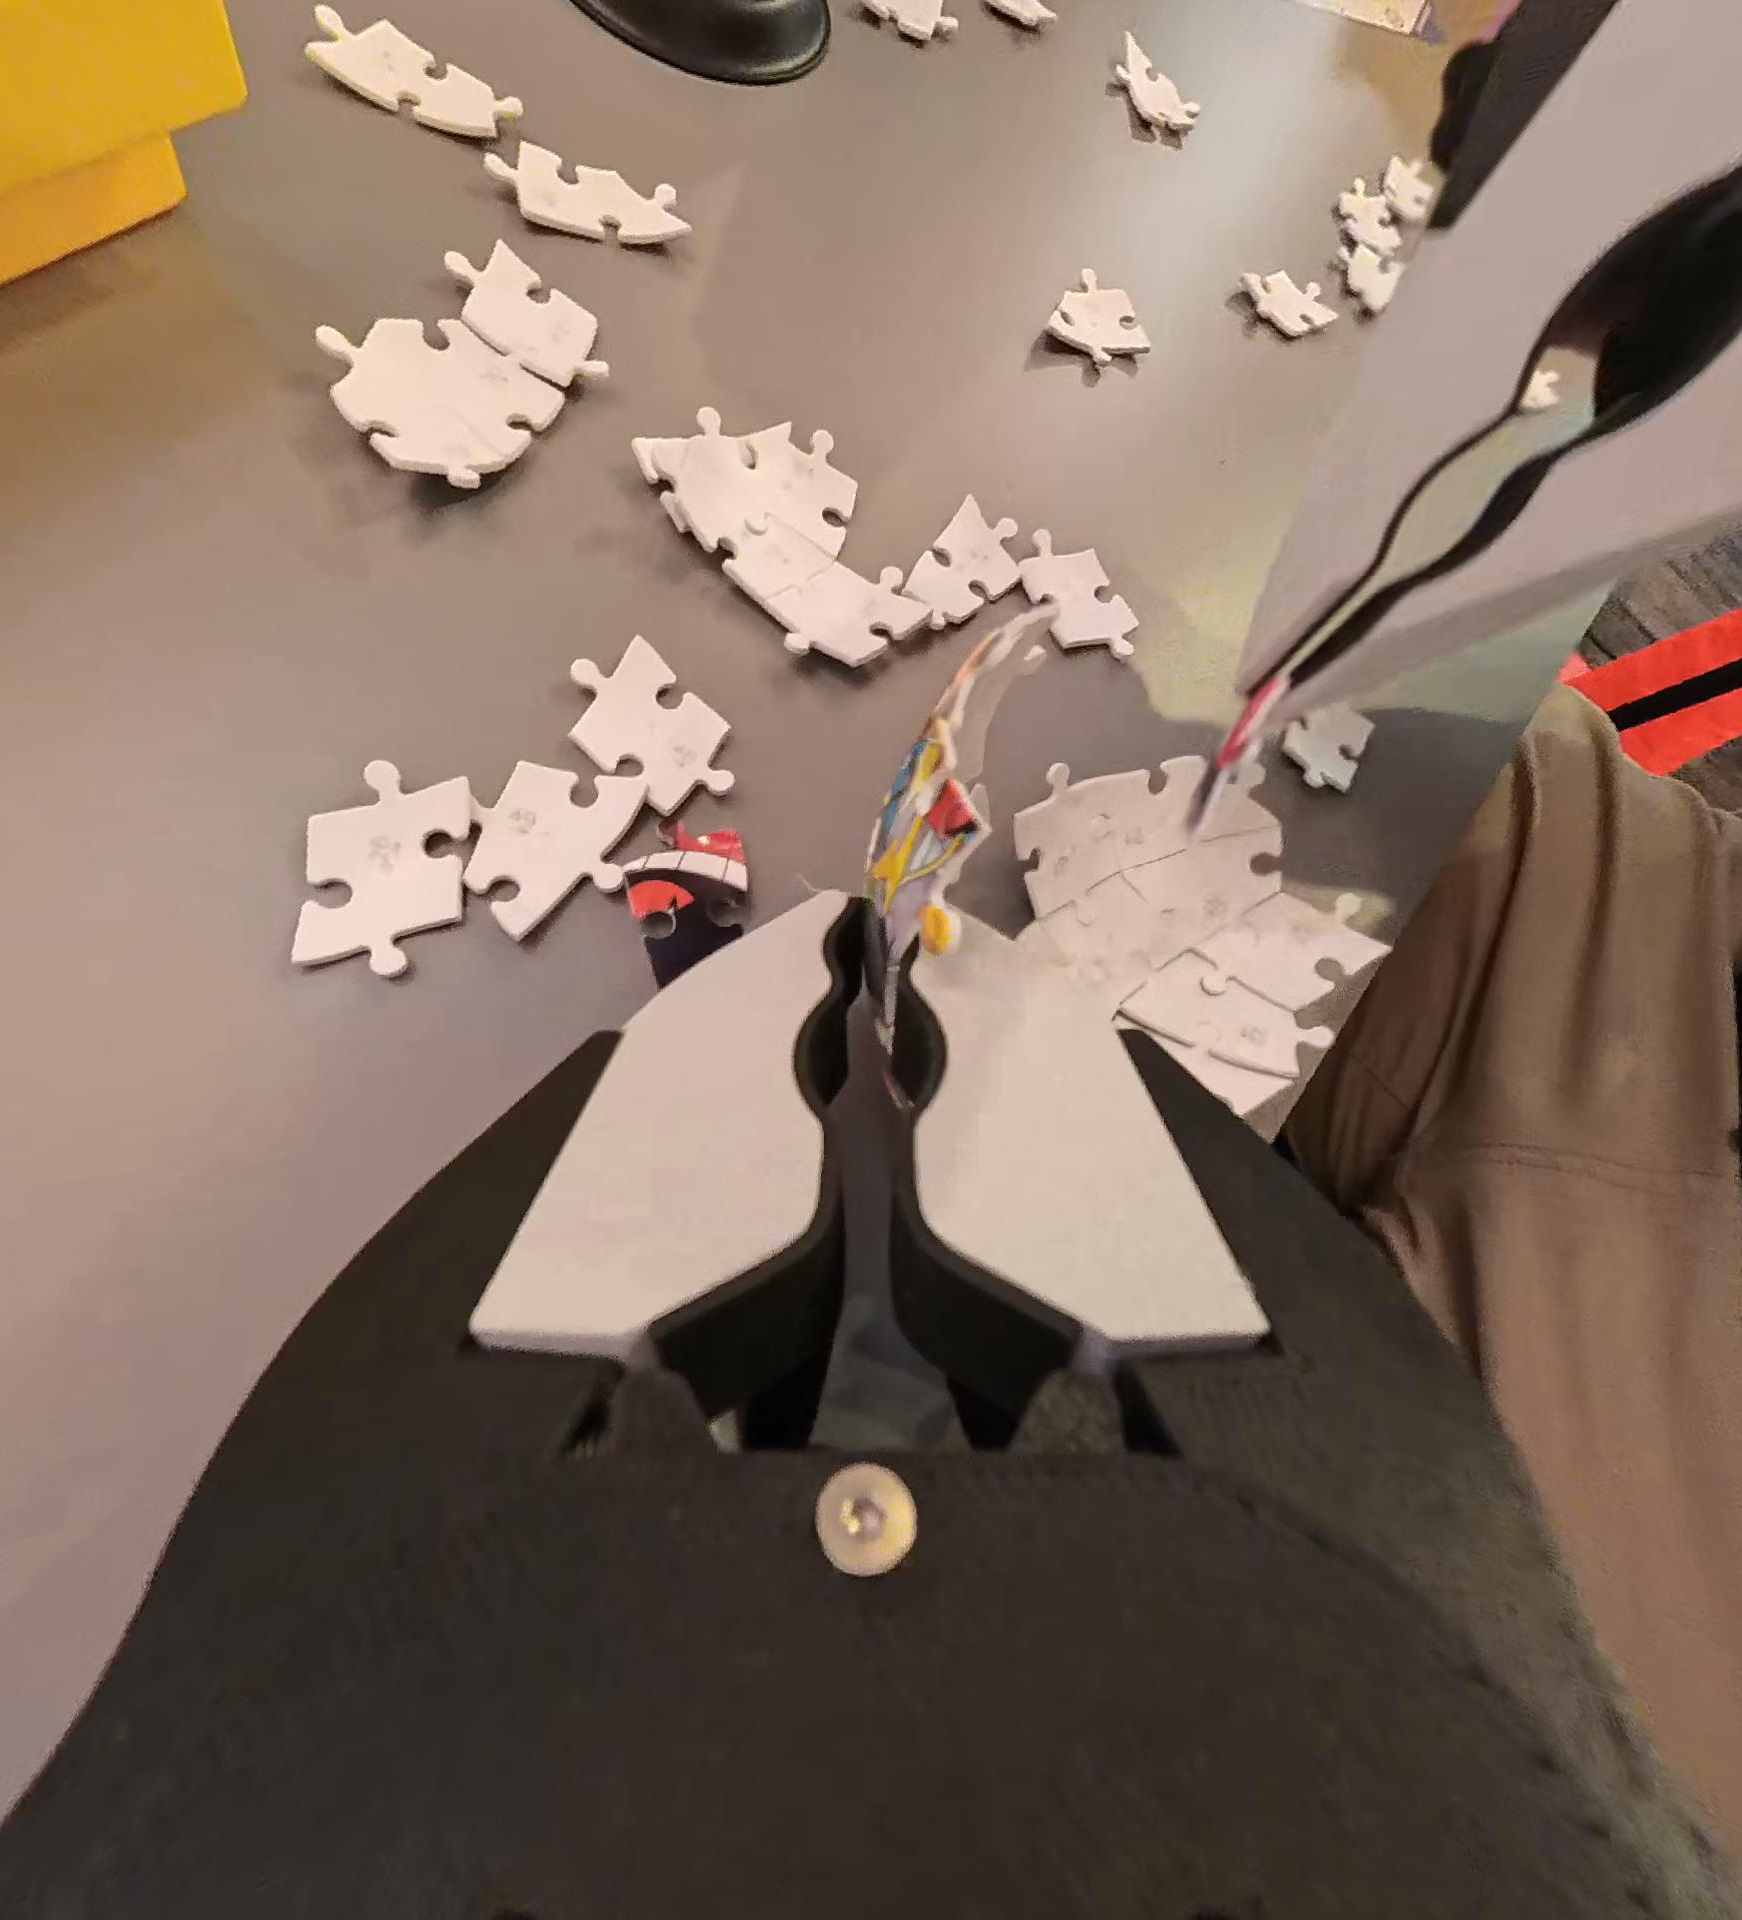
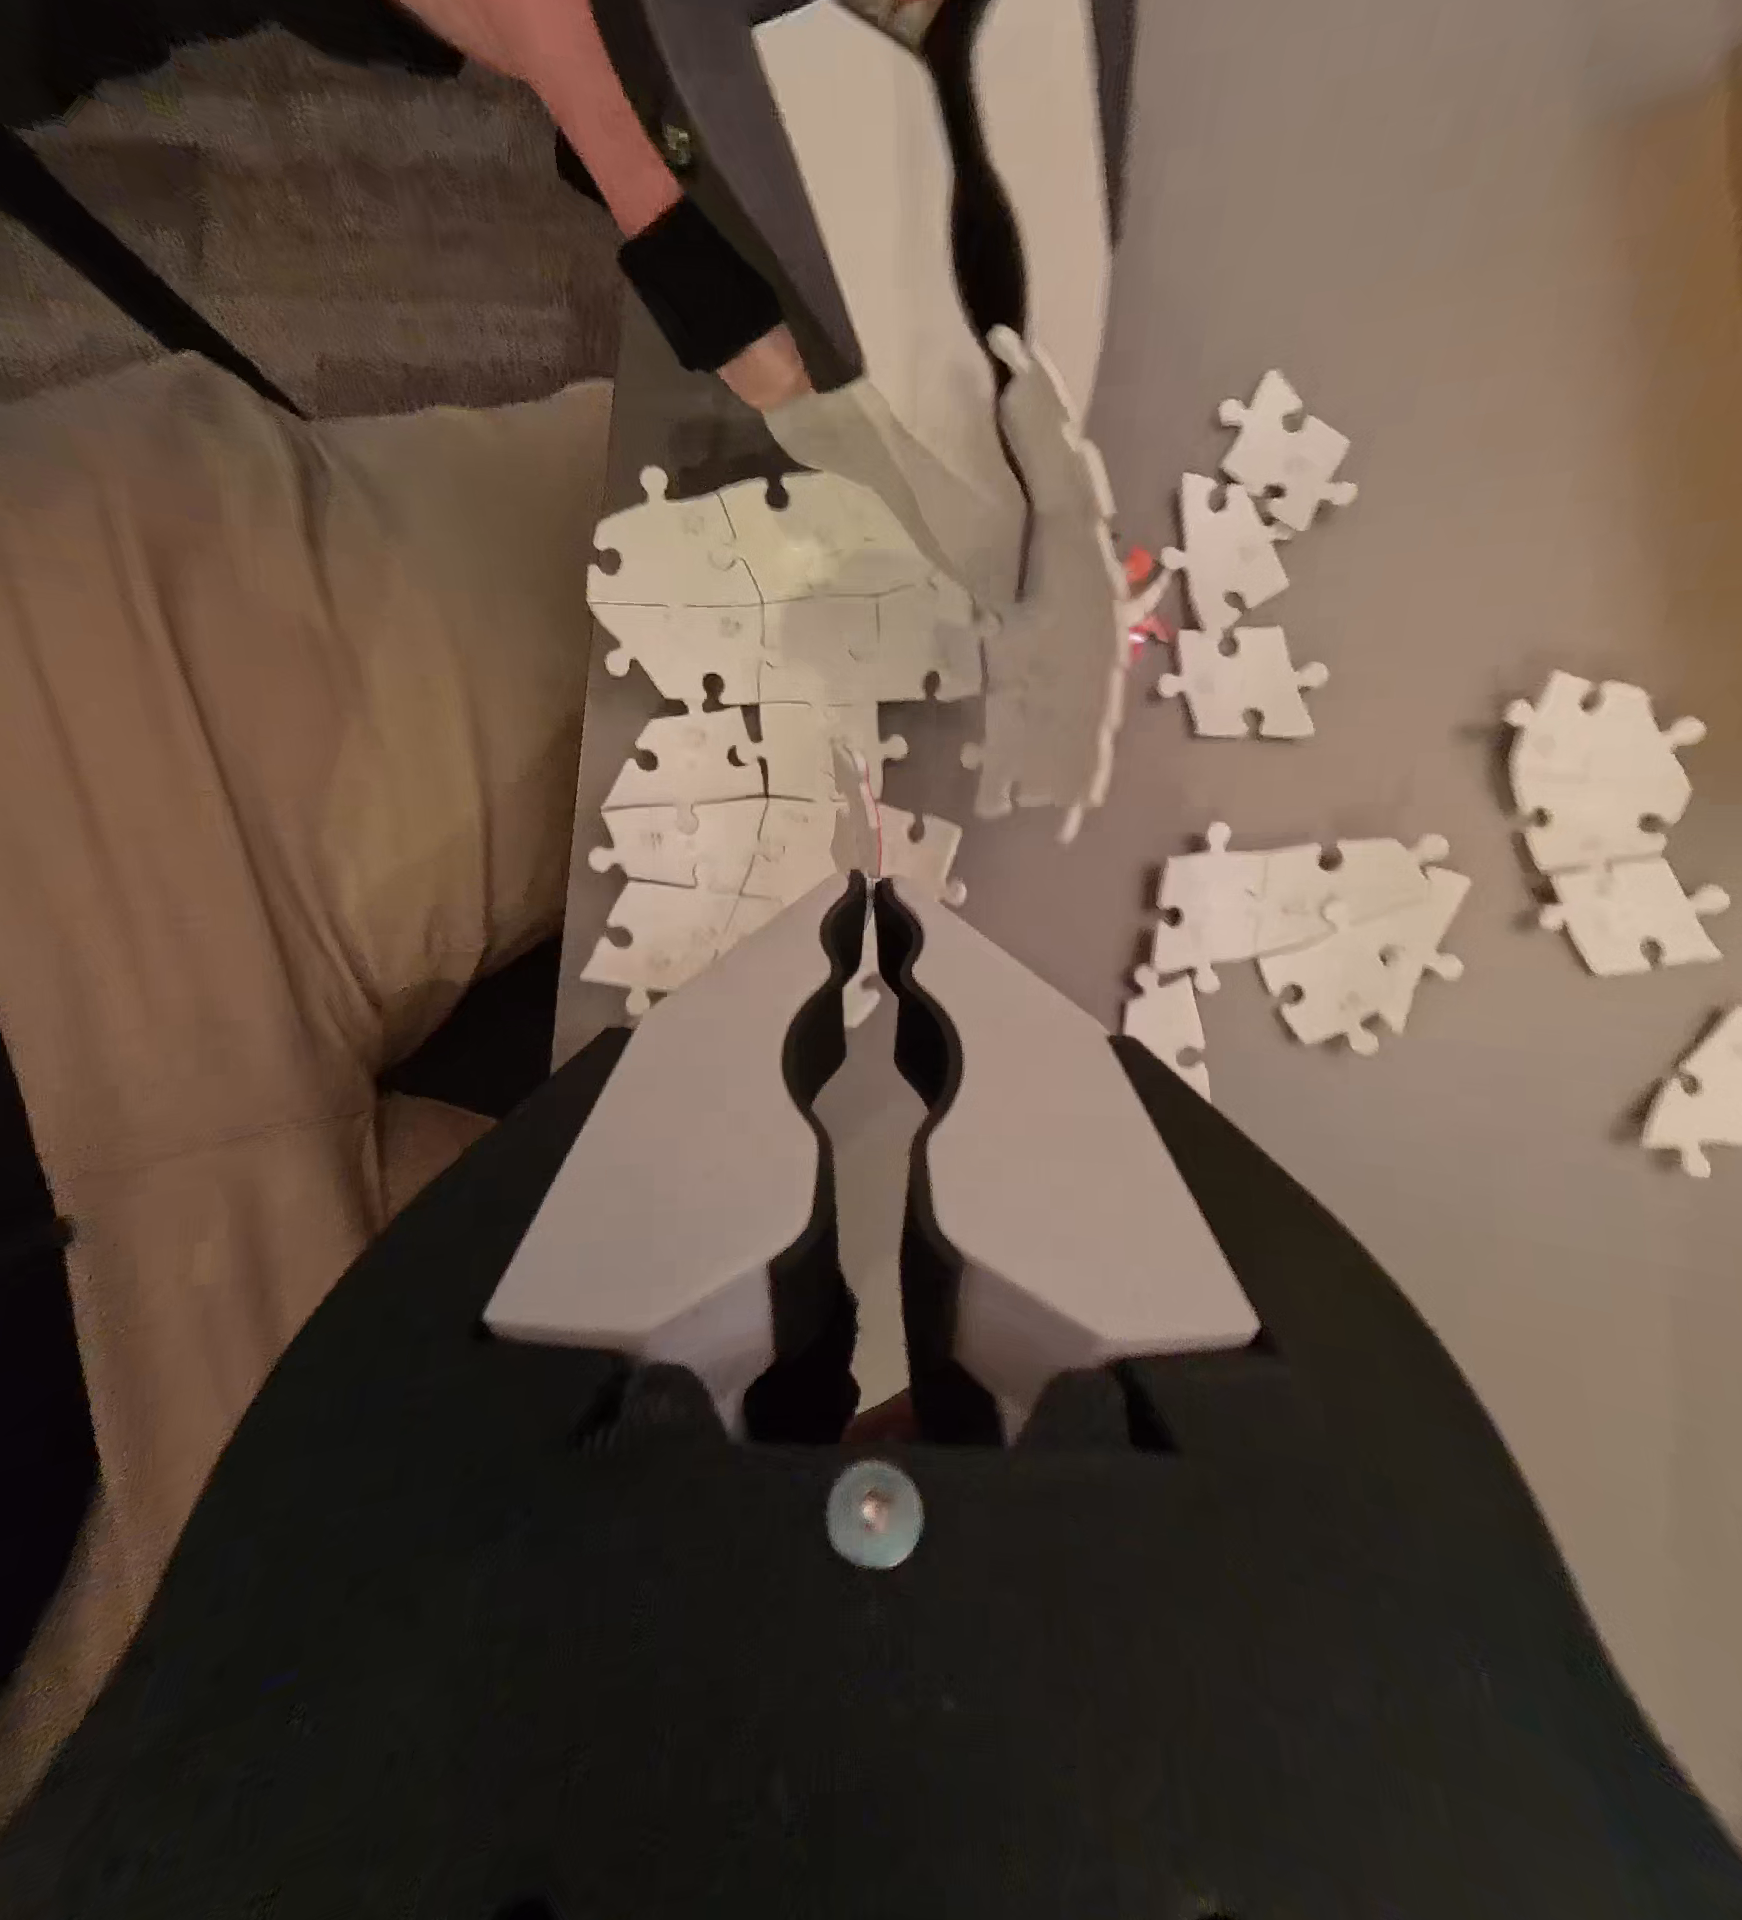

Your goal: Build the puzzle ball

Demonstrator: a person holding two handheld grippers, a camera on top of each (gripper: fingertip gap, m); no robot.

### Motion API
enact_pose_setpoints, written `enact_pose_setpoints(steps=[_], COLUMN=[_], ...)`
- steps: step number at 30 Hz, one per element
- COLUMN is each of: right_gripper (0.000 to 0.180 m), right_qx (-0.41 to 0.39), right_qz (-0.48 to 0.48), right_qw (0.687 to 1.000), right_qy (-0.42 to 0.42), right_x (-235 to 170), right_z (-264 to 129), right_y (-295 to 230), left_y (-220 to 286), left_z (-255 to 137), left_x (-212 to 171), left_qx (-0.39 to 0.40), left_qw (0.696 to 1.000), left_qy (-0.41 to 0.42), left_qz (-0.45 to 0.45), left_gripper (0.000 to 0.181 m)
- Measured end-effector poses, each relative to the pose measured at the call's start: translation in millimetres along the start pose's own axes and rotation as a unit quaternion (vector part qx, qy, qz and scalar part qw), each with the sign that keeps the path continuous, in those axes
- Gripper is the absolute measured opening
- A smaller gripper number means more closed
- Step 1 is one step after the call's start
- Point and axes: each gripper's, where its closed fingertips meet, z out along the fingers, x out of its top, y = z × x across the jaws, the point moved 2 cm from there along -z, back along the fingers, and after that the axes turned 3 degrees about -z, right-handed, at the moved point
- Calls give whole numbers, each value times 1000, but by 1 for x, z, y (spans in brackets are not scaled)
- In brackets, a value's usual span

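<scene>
Puzzle pieces, stiff, curved and knobbed, lay white side up across the grey surface [image 1: 171, 623]. Your left gripper [image 1: 872, 925] was clamped on a curved printed strip [image 1: 924, 821], held on edge, its long axis running up and away from the jaws. Your right gripper [image 2: 862, 894] pinched a single piece [image 2: 859, 821] by its edge, just above the joined patch [image 2: 742, 644] at the surface's near edge. The strip stood just left of that patch, so the two held parts were near each other.

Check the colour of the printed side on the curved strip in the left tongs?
Multicoloured cartoon print, yellow, blue, red and white, on the curved strip; best in the left wrist view.
</scene>
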Motion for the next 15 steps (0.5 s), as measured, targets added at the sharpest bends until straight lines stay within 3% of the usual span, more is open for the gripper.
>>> enact_pose_setpoints(steps=[8,15], right_gripper=[0,0], right_qx=[-44,-51], right_qz=[-57,-72], right_qw=[992,986], right_qy=[-107,-140], right_x=[3,6], right_z=[30,39], right_y=[4,5], left_y=[4,3], left_z=[3,5], left_x=[2,1], left_qx=[-3,-8], left_qw=[1000,1000], left_qy=[-8,-8], left_qz=[10,9], left_gripper=[3,3])
